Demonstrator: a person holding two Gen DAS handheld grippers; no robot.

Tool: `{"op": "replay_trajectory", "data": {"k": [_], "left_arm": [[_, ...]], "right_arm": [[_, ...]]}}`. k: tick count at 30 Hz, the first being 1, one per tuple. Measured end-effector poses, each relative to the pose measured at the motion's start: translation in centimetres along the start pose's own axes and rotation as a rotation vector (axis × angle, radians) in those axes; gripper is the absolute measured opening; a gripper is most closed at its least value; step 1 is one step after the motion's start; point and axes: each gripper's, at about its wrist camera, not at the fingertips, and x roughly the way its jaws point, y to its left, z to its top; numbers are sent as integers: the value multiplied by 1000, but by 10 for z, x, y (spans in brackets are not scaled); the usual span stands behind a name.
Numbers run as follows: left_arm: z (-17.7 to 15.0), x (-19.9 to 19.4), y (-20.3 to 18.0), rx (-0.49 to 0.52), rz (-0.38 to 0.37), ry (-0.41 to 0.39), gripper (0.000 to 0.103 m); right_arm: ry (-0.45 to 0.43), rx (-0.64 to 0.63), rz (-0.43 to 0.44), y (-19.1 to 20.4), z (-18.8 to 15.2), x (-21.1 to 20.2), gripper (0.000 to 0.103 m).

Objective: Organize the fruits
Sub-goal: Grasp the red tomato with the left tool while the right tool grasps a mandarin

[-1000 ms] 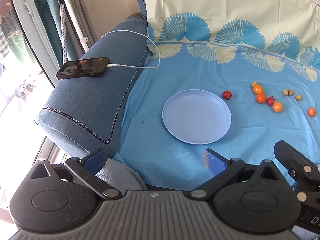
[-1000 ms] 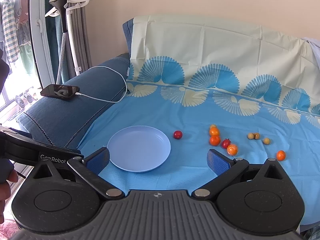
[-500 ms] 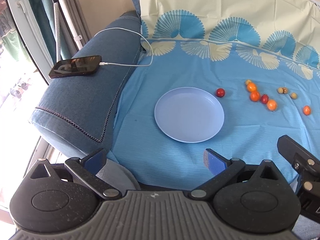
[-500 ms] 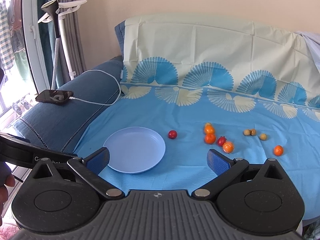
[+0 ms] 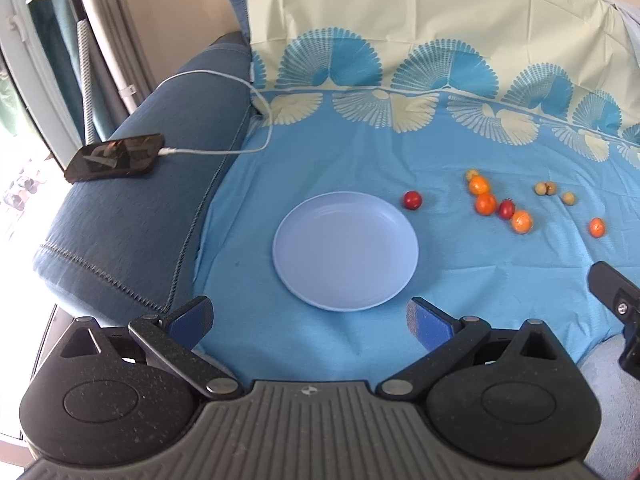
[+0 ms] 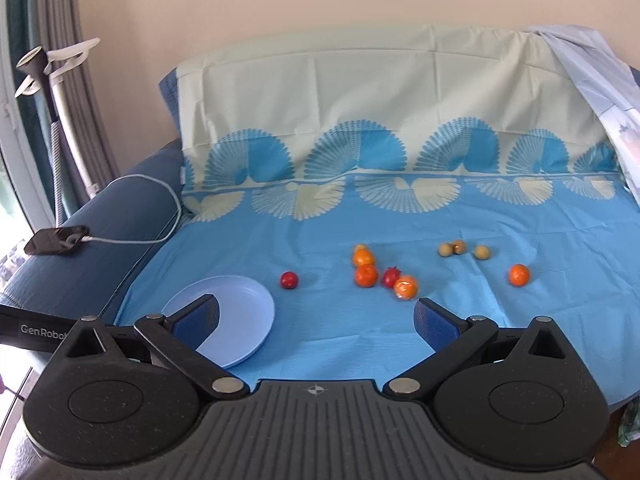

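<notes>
An empty pale blue plate (image 5: 346, 250) (image 6: 236, 312) lies on the blue cloth over the sofa seat. To its right sit a red cherry tomato (image 5: 412, 200) (image 6: 289, 280), several small oranges (image 5: 486, 204) (image 6: 366, 275), another red fruit (image 5: 506, 209) (image 6: 390, 277), a lone orange (image 5: 597, 227) (image 6: 519, 275) and three small tan fruits (image 5: 545, 188) (image 6: 452, 248). My left gripper (image 5: 310, 318) stands open at the plate's near edge, holding nothing. My right gripper (image 6: 316, 318) is open and empty, just short of the orange cluster.
A black phone (image 5: 116, 157) (image 6: 56, 240) on a white charging cable (image 5: 224, 152) rests on the sofa's left armrest. A garment steamer stand (image 6: 60, 92) and curtains are at the far left. The right gripper's body (image 5: 618, 304) shows at the left view's right edge.
Both grippers have moved right and forward; the right one has closed in on the fruits, the plate sliding to its lower left. Their jaws stay open. No fruit has moved.
</notes>
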Motion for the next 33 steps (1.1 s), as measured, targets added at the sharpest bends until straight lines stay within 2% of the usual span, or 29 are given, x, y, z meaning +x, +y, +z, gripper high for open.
{"op": "replay_trajectory", "data": {"k": [6,13,20,26,30,33], "left_arm": [[23,12,-20,12,-50,-7,103],[53,29,-47,46,-78,-30,103],[81,77,-82,72,-95,4,103],[105,142,-111,69,-110,93,103],[117,189,-132,94,-72,123,103],[123,227,-147,118,-58,168,103]], "right_arm": [[-57,47,-68,-29,5,1,103],[-61,91,-142,-60,11,14,103],[-51,133,-247,-105,22,39,103],[-1,161,-340,-153,24,86,103],[60,163,-415,-189,19,136,103],[128,218,-448,-219,13,179,103]]}}
